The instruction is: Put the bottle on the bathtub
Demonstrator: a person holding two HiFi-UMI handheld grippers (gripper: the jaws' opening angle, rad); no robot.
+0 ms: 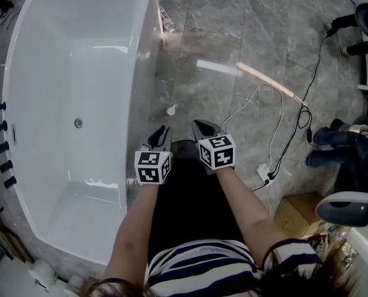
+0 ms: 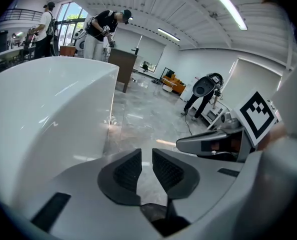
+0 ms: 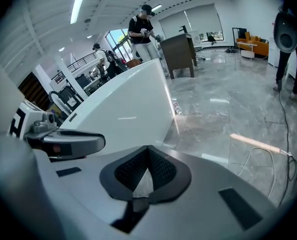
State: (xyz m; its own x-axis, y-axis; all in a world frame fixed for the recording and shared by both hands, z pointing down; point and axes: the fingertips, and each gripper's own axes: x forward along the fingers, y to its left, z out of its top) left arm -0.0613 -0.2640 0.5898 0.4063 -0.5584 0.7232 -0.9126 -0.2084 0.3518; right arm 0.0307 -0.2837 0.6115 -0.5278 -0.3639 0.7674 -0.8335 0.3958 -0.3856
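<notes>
The white bathtub [image 1: 145, 54] fills the left of the head view and has nothing in it. A small bottle [image 1: 166, 18] lies on the grey floor beside the tub's far corner; the right gripper view shows the bottle [image 3: 177, 107] at the foot of the tub [image 3: 128, 109]. Both grippers are held side by side above the floor, just right of the tub's near wall and far short of the bottle. My left gripper [image 1: 161, 132] has a narrow gap between its pads [image 2: 128, 170] and holds nothing. My right gripper [image 1: 202, 127] has its fingertips [image 3: 147, 151] touching, empty.
A small white object [image 1: 171, 109] lies on the floor ahead of the grippers. White and black cables [image 1: 277, 122] run to a power strip [image 1: 264, 172] at the right. A cardboard box [image 1: 292, 215] and a seated person's legs [image 1: 332, 144] are farther right. Black taps [image 1: 1, 147] line the tub's left side.
</notes>
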